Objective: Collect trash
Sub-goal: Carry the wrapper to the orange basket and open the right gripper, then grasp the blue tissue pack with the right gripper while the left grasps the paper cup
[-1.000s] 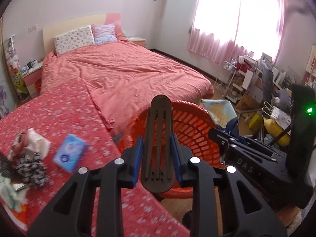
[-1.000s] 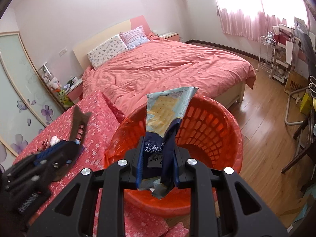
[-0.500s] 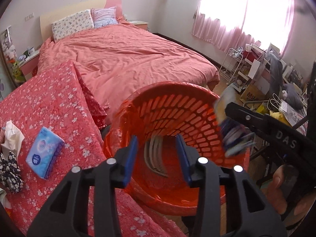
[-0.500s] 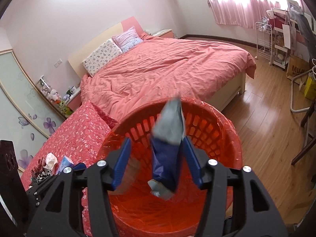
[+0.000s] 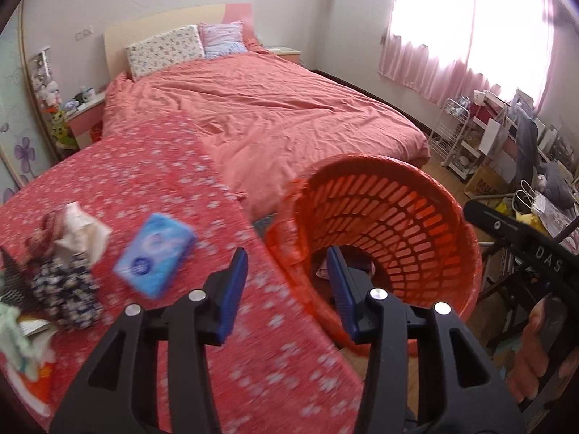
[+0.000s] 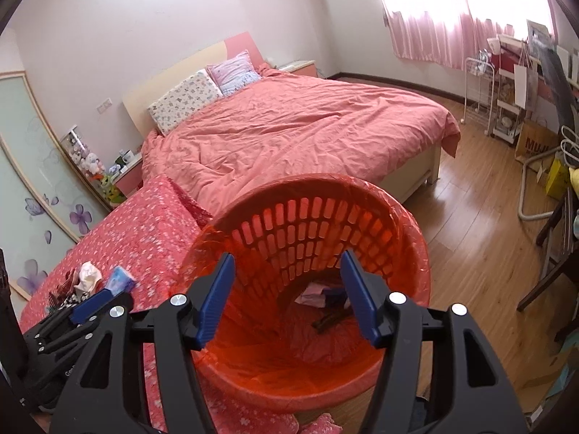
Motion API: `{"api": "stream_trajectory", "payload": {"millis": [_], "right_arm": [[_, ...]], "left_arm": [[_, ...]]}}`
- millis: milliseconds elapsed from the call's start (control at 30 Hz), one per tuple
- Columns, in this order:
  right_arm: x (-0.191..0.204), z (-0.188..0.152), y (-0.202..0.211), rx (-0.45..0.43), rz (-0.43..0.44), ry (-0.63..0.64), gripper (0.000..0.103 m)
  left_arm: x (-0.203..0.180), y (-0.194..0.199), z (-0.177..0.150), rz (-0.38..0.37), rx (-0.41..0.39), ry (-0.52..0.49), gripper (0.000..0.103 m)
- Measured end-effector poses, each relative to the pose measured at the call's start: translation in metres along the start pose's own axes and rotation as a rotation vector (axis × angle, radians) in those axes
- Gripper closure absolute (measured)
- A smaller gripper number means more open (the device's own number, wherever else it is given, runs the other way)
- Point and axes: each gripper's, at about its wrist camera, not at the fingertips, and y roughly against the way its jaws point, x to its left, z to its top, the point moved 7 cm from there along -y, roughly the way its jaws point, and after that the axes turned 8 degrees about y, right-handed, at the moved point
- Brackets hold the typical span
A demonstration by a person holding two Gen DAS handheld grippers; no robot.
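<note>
An orange slatted basket point(image 6: 318, 224) with a red liner stands on the floor beside the red flowered table point(image 5: 137, 181). Dropped trash point(image 6: 325, 303) lies at its bottom, including a dark comb-like piece and wrappers. My right gripper point(image 6: 286, 293) is open and empty right above the basket mouth. My left gripper point(image 5: 287, 282) is open and empty over the table edge, at the basket's point(image 5: 391, 217) left rim. On the table lie a blue tissue pack point(image 5: 155, 253), crumpled tissue point(image 5: 83, 228) and dark patterned scraps point(image 5: 68, 285).
A large bed point(image 6: 296, 126) with a pink cover lies behind the table. Wooden floor point(image 6: 481, 224) with shelves, bags and a chair is on the right. The other gripper's body point(image 5: 524, 253) shows at the right of the left wrist view.
The left gripper let go of the dark comb-like piece and the right gripper let go of the wrapper; both fell into the basket. Both grippers opened. The left has swung leftward over the table.
</note>
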Motion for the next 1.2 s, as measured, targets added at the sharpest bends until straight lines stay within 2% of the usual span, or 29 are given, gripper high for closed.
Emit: {"api": "stream_trajectory", "payload": {"millis": [167, 367, 633, 767, 967, 1200], "right_arm": [[0.03, -0.001, 0.01, -0.014, 0.004, 0.069, 0.041], [0.073, -0.013, 0.015, -0.006, 0.039, 0.155, 0.041], [0.133, -0.04, 0.004, 0.049, 0.079, 0.248, 0.041], [0.166, -0.055, -0.006, 0.079, 0.095, 0.295, 0.041], [0.207, -0.06, -0.032, 0.092, 0.081, 0.34, 0.041], [0.239, -0.045, -0.086, 0.168, 0.057, 0.273, 0.041]], "left_arm": [[0.038, 0.031, -0.009, 0.056, -0.034, 0.024, 0.052], [0.103, 0.066, -0.024, 0.142, -0.071, 0.086, 0.048], [0.208, 0.119, -0.059, 0.291, -0.118, 0.201, 0.043], [0.249, 0.135, -0.077, 0.334, -0.12, 0.263, 0.043], [0.279, 0.146, -0.096, 0.352, -0.119, 0.31, 0.043], [0.288, 0.149, -0.1, 0.33, -0.132, 0.349, 0.043]]}}
